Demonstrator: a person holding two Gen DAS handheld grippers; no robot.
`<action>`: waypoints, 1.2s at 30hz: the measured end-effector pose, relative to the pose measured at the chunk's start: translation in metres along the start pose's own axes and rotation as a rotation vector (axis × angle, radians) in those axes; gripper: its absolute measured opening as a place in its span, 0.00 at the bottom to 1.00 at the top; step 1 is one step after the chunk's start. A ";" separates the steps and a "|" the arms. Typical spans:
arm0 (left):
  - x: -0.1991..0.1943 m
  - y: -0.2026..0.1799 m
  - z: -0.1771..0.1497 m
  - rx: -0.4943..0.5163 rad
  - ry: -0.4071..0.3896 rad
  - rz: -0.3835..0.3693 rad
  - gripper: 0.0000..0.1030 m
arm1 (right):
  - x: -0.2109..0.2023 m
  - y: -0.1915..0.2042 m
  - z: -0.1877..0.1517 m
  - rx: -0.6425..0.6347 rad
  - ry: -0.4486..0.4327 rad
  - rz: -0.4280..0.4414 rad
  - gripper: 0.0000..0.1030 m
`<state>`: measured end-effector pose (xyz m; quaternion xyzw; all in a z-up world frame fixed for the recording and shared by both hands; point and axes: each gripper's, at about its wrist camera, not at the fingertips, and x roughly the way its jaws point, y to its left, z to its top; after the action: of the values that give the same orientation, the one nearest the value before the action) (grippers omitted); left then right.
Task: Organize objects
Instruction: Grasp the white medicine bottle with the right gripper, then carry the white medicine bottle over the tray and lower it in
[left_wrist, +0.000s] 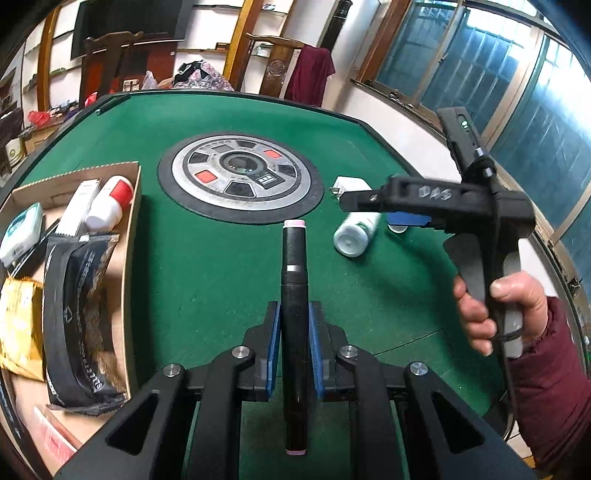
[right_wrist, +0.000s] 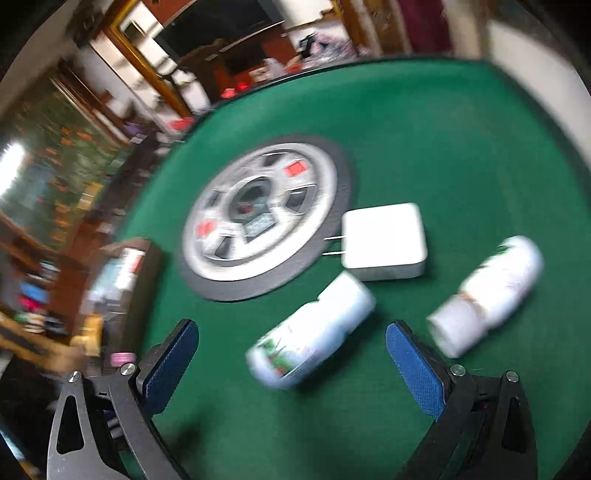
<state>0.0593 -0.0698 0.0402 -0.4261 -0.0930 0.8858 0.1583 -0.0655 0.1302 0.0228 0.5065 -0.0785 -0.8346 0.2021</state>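
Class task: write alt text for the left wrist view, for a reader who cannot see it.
The left gripper clamps a black marker with pink ends above a green table. A cardboard box of packets and bottles sits left; at right, a hand holds the right gripper over a white bottle.

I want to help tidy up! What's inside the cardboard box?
The cardboard box holds a white bottle with a red band, a long white carton, a black packet, a yellow packet and a small pale pack. Whatever lies beneath them is covered.
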 end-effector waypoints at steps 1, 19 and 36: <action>0.000 0.001 -0.001 -0.005 0.001 0.001 0.14 | 0.001 0.002 0.000 -0.007 -0.011 -0.055 1.00; -0.022 0.020 -0.013 -0.054 -0.049 -0.035 0.14 | 0.019 0.032 -0.019 -0.083 -0.003 -0.173 0.69; -0.081 0.059 -0.037 -0.121 -0.146 -0.031 0.14 | 0.029 0.091 -0.045 -0.163 -0.034 -0.226 0.36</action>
<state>0.1239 -0.1531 0.0584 -0.3678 -0.1643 0.9047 0.1388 -0.0146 0.0390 0.0085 0.4797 0.0435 -0.8641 0.1460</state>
